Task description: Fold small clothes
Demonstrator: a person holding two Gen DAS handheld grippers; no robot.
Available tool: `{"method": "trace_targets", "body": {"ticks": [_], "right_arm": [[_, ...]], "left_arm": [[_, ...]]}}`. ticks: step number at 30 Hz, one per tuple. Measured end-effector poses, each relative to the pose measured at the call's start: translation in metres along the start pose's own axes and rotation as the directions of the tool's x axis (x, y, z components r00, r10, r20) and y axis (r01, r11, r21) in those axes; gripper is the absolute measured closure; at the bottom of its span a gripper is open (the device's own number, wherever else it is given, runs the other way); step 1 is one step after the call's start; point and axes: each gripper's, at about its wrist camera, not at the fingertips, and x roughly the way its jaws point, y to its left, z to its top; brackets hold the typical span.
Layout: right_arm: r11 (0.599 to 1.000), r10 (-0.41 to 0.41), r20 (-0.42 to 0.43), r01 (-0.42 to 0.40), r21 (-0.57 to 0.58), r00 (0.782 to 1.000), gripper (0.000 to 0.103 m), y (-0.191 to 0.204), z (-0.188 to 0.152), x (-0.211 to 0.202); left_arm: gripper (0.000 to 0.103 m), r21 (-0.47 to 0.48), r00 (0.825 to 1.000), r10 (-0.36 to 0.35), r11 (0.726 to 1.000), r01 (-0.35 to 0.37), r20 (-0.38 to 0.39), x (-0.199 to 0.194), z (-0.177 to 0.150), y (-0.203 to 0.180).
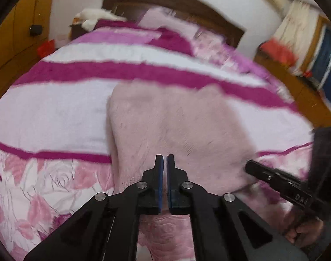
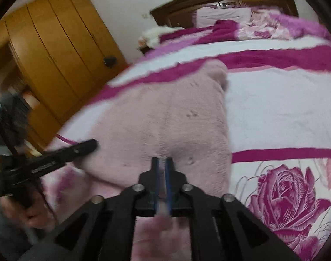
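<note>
A pale pink fluffy garment (image 1: 176, 130) lies flat on the striped bed cover; it also shows in the right wrist view (image 2: 165, 117). My left gripper (image 1: 165, 159) is shut on the garment's near edge, cloth pinched between its blue pads. My right gripper (image 2: 162, 163) is shut on the same near edge, with pink cloth between its pads. The right gripper shows at the garment's near right corner in the left wrist view (image 1: 249, 166). The left gripper shows at the garment's near left corner in the right wrist view (image 2: 93, 144).
The bed cover (image 1: 56, 113) has white and magenta stripes and a rose print near me. A wooden headboard (image 1: 165, 2) and pillows are at the far end. A wooden wardrobe (image 2: 56, 54) stands left of the bed. A wooden cabinet (image 1: 296, 69) stands on the right.
</note>
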Motion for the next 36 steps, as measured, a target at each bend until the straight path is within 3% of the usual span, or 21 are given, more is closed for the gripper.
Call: {"method": "trace_targets", "body": {"ticks": [1,2,4,5,7,10,12,14,16,20,23,24,25,26,28,31,36], "right_arm": [[0.999,0.022,0.019,-0.022,0.026,1.0,0.064,-0.004,0.006,-0.009],[0.999,0.035,0.031,-0.036,0.036,0.999,0.05,-0.007,0.011,-0.014],[0.999,0.04,0.049,-0.041,0.022,0.998,0.046,-0.013,0.023,-0.019],[1.0,0.025,0.049,-0.025,0.003,0.998,0.045,-0.017,0.03,-0.017],[1.0,-0.003,0.016,0.003,-0.001,1.0,0.043,-0.03,0.045,-0.005],[0.996,0.036,-0.089,-0.028,0.086,0.995,0.043,-0.059,0.058,0.028],[0.98,0.108,-0.164,-0.078,0.182,0.981,0.04,-0.082,0.057,0.052],[0.959,0.186,-0.179,-0.139,0.247,0.966,0.034,-0.095,0.053,0.065],[0.945,0.241,-0.173,-0.19,0.267,0.955,0.034,-0.1,0.052,0.071],[0.934,0.297,-0.194,-0.242,0.264,0.935,0.032,-0.101,0.057,0.088],[0.916,0.339,-0.193,-0.277,0.289,0.921,0.032,-0.104,0.063,0.102],[0.909,0.351,-0.186,-0.286,0.304,0.918,0.032,-0.105,0.064,0.106],[0.906,0.354,-0.18,-0.289,0.31,0.918,0.034,-0.103,0.064,0.109],[0.908,0.351,-0.176,-0.288,0.304,0.92,0.046,-0.101,0.064,0.109],[0.922,0.319,-0.153,-0.27,0.276,0.935,0.052,-0.095,0.062,0.105],[0.924,0.309,-0.102,-0.274,0.266,0.945,0.057,-0.085,0.062,0.08],[0.944,0.306,-0.04,-0.298,0.142,0.951,0.057,-0.047,0.085,0.001]], "left_arm": [[0.102,-0.004,0.999,-0.031,1.0,0.031,0.026,-0.011,0.006,0.004],[0.092,-0.009,0.998,-0.045,0.999,0.046,0.042,-0.016,0.01,0.008],[0.057,-0.04,0.997,-0.067,0.997,0.069,0.048,-0.017,0.021,0.021],[0.054,-0.062,0.997,-0.07,0.995,0.072,0.036,-0.012,0.024,0.028],[0.054,-0.133,0.998,-0.061,0.989,0.057,-0.026,0.009,0.028,0.044],[0.054,-0.197,0.991,-0.027,0.98,0.001,-0.132,0.042,0.021,0.065],[0.054,-0.217,0.98,-0.015,0.976,-0.029,-0.198,0.064,0.015,0.074],[0.053,-0.244,0.976,-0.078,0.969,0.027,-0.204,0.073,0.015,0.079],[0.053,-0.291,0.969,-0.16,0.952,0.101,-0.189,0.079,0.022,0.088],[0.053,-0.373,0.918,-0.338,0.895,0.244,-0.209,0.107,0.031,0.101],[0.053,-0.395,0.901,-0.385,0.873,0.286,-0.2,0.115,0.036,0.103],[0.056,-0.386,0.901,-0.385,0.876,0.289,-0.199,0.115,0.037,0.102],[0.073,-0.37,0.906,-0.376,0.883,0.288,-0.193,0.113,0.037,0.099],[0.084,-0.358,0.911,-0.367,0.889,0.285,-0.187,0.111,0.036,0.098],[0.094,-0.357,0.921,-0.357,0.889,0.285,-0.155,0.103,0.034,0.097],[0.097,-0.304,0.931,-0.352,0.901,0.309,-0.097,0.077,0.043,0.077],[0.097,-0.172,0.928,-0.372,0.916,0.363,-0.022,0.025,0.065,0.016]]}}
